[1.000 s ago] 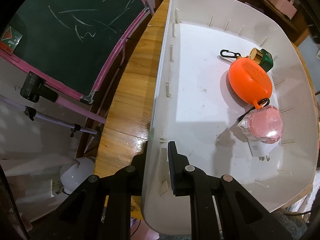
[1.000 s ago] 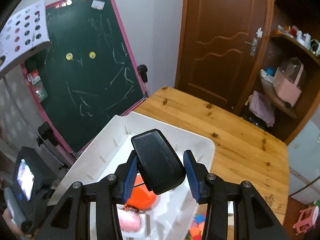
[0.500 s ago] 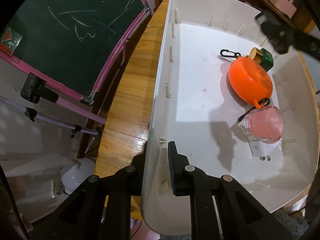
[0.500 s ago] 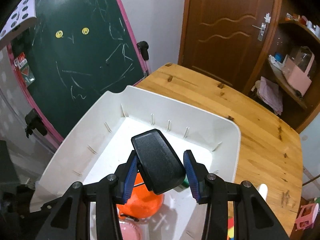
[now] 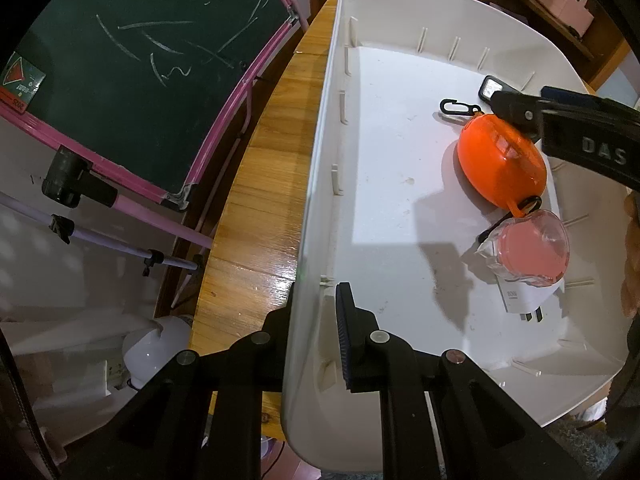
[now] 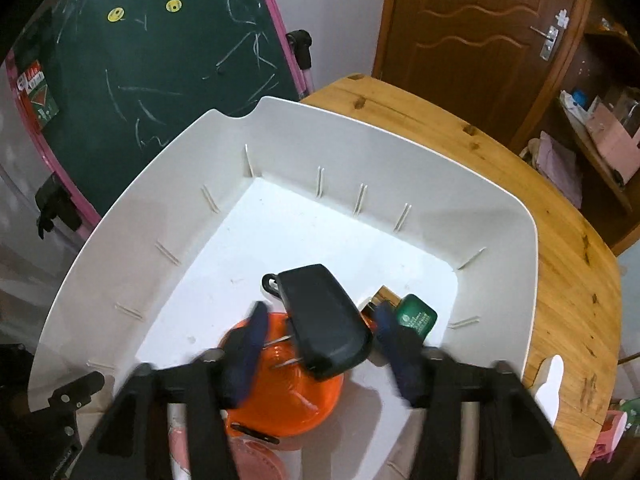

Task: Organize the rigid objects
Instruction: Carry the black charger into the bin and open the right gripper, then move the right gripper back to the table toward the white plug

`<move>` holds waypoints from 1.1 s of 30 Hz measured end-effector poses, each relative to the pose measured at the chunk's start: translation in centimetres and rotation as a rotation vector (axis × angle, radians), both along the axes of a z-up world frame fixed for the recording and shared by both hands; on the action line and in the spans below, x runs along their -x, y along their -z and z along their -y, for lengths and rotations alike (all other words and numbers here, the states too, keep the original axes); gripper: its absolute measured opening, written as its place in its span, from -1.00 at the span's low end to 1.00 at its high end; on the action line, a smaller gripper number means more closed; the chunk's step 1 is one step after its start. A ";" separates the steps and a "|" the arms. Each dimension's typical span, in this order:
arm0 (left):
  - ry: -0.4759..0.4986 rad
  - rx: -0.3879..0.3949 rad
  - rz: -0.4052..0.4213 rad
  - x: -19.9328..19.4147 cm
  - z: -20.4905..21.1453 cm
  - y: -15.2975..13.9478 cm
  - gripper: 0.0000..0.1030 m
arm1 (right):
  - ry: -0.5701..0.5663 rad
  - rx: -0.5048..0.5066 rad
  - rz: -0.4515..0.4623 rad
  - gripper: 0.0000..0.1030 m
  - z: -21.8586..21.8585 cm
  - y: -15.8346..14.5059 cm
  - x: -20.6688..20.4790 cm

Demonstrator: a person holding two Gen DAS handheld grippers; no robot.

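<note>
White bin (image 5: 316,184) sits on the desk (image 5: 260,184), its near-left wall pinched by the left hand-held gripper (image 5: 316,320). Over it, the right hand-held gripper (image 6: 318,328) is opening, a black case (image 6: 324,316) loose between its fingers.

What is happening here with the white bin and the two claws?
A person is sorting small rigid things into a white bin on a wooden table. The left claw is shut on the bin's side wall. The right claw is over the bin and its jaws are opening, with a black case between them, above an orange case. A pink heart-shaped box and a white charger already lie inside.
</note>
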State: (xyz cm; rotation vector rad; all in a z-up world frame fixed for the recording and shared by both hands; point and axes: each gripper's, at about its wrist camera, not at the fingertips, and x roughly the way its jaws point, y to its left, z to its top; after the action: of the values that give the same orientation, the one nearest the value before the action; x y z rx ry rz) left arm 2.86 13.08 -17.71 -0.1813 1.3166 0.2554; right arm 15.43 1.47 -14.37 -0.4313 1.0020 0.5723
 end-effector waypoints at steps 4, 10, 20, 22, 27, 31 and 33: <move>0.000 -0.006 -0.002 0.0 0.0 0.0 -0.71 | -0.018 -0.035 0.010 0.42 0.2 -0.7 0.7; -0.002 -0.006 -0.002 0.0 0.0 0.0 -0.71 | -0.021 -0.046 -0.005 0.42 0.5 -0.7 1.4; -0.003 -0.007 -0.001 0.1 0.0 0.0 -0.71 | -0.037 -0.063 0.019 0.42 0.8 -1.8 2.8; -0.002 -0.008 -0.001 0.1 0.0 0.0 -0.71 | -0.039 -0.065 0.025 0.42 0.8 -2.0 3.0; -0.003 -0.010 -0.001 0.1 0.0 0.0 -0.71 | -0.038 -0.061 0.029 0.42 0.9 -2.3 3.3; -0.003 -0.013 -0.001 0.1 0.0 0.0 -0.71 | -0.038 -0.055 0.040 0.42 1.1 -2.6 3.6; -0.003 -0.014 -0.002 0.1 -0.1 -0.1 -0.71 | -0.034 -0.052 0.045 0.42 1.3 -2.8 3.8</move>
State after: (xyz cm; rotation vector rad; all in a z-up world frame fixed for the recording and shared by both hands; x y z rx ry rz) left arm 2.80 13.14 -17.64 -0.1710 1.3159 0.2679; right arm 11.68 0.18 -11.59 -0.4137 0.9361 0.6154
